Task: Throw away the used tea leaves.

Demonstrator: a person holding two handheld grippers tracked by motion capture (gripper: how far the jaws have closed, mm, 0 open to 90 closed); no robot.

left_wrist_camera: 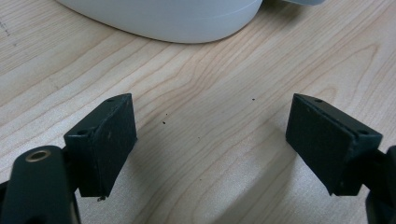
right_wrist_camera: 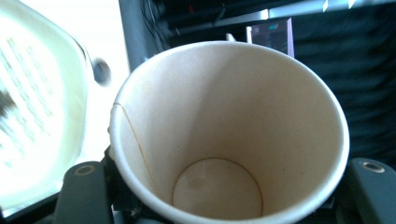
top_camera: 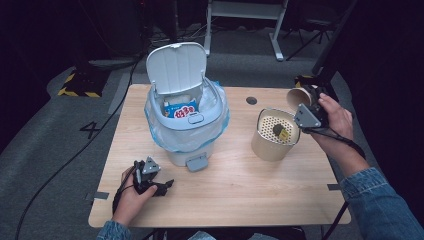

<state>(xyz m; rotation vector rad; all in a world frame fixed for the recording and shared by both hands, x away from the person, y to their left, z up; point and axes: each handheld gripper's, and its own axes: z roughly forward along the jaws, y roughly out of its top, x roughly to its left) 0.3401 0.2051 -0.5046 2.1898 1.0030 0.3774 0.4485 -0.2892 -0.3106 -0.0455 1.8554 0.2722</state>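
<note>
**Paper cup held tipped over a strainer container, pedal bin open nearby**

Seen from above, a light wooden table (top_camera: 225, 190) carries two main things. At about 10 o'clock from the table's middle stands a pale grey pedal bin (top_camera: 186, 120), its lid (top_camera: 177, 66) raised upright at the back and a clear blue-tinted liner (top_camera: 215, 131) folded over its rim. Inside lies a blue and white packet (top_camera: 181, 109). At about 3 o'clock stands a beige round container (top_camera: 274, 135) topped with a perforated insert, on which rest a small dark lump and a yellow scrap (top_camera: 281, 132).

The right gripper (top_camera: 309, 112) is held in the air at the table's far right edge, at about 2 o'clock, just above and beside the container. Its jaws pinch a paper cup (right_wrist_camera: 229, 135) from both sides. The cup is tilted, with its mouth turned towards the container. In the right gripper view the cup's inside is pale, with a thin brown stain line running down its wall, and nothing lies on its bottom.

The left gripper (top_camera: 150, 177) rests low on the table at about 8 o'clock, just in front of the bin's foot pedal (top_camera: 196, 162). In the left gripper view its jaws are spread wide apart with bare wood between them, and the bin's rounded white base (left_wrist_camera: 163, 21) lies just ahead.
</note>
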